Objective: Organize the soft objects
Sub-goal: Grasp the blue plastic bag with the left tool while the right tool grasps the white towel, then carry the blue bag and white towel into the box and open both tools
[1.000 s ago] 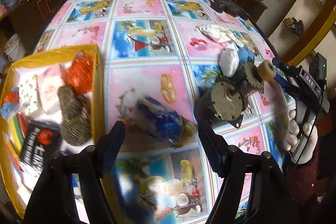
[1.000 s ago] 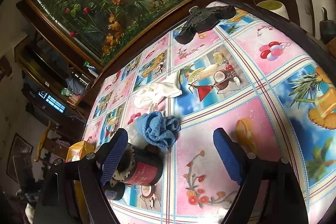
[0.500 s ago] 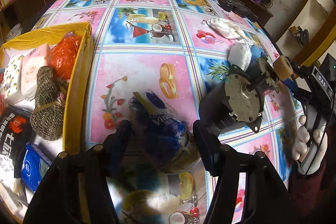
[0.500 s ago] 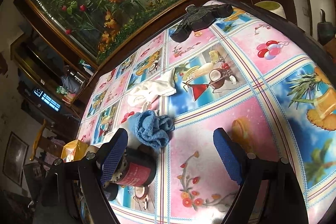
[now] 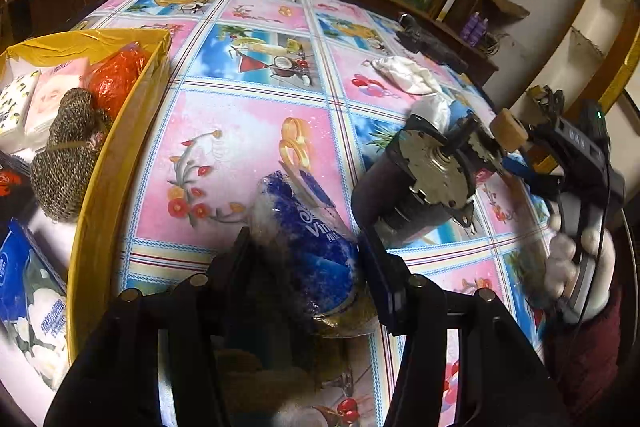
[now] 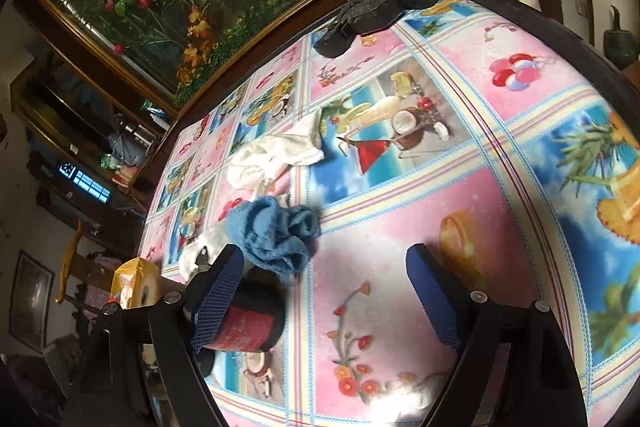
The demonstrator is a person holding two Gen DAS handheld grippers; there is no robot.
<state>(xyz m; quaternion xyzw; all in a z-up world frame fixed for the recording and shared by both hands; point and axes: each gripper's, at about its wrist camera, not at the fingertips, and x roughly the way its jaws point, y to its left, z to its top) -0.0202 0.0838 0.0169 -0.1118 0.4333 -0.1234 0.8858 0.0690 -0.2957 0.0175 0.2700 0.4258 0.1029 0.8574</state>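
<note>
Blue tissue pack (image 5: 316, 239) lettered "Vin…" (rest hidden), low centre of frame on the tablecloth (image 5: 224, 147), between the left gripper (image 5: 306, 261) jaws just closing, pads reaching its sides, right gripper (image 6: 320, 291) wide open, empty.

Each wrist camera looks steeply down along its fingers, close above the patterned tablecloth (image 5: 240, 131). Both views share the white cloth (image 5: 404, 73) and motor (image 5: 420, 179).
</note>
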